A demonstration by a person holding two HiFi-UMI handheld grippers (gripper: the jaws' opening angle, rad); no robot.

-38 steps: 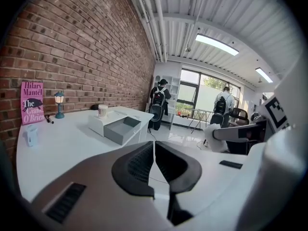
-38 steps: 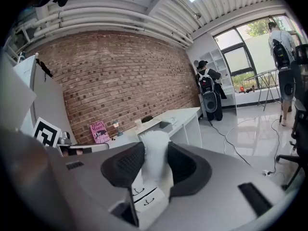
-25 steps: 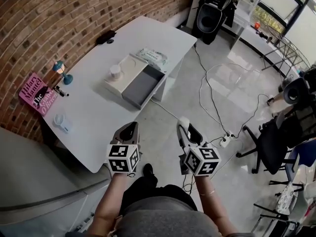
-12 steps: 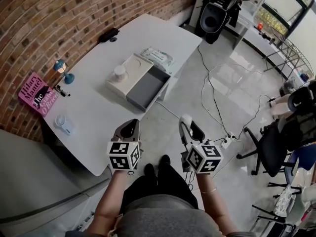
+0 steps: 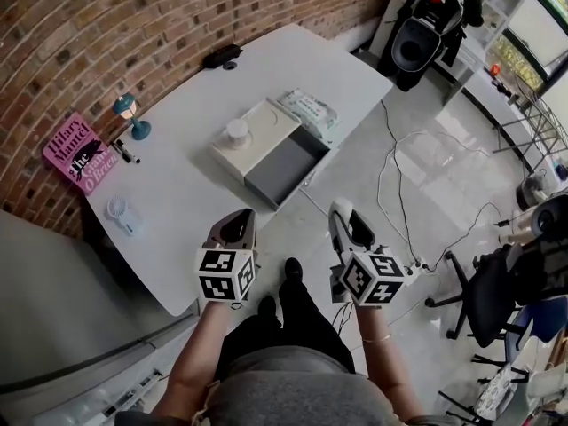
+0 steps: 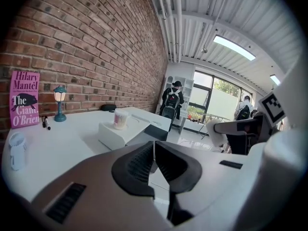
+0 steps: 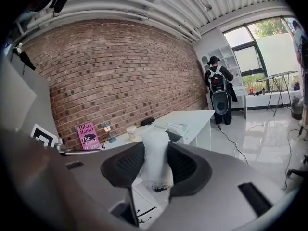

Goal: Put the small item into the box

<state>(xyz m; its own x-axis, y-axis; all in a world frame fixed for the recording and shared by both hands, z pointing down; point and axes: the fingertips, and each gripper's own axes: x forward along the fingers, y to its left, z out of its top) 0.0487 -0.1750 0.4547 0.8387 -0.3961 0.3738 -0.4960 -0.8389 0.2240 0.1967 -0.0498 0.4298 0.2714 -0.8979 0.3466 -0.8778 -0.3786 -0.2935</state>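
**Small white item's in the right gripper, box is up on the table**

The small white item (image 7: 156, 160) is pinched between the right gripper's (image 5: 348, 224) pads, low in the head view and over the floor. It's well apart from the open box (image 5: 286, 169) on the table (image 5: 177, 193) at mid-frame. The left gripper (image 5: 233, 230) is closed on nothing. A swab cup (image 5: 236, 132) stands on the box's white top, with a wipes pack (image 5: 311, 109) just beyond. Only the right gripper view shows the grip clearly. The head view has the pink book (image 5: 82, 152) and little lamp (image 5: 131, 115) upper left.
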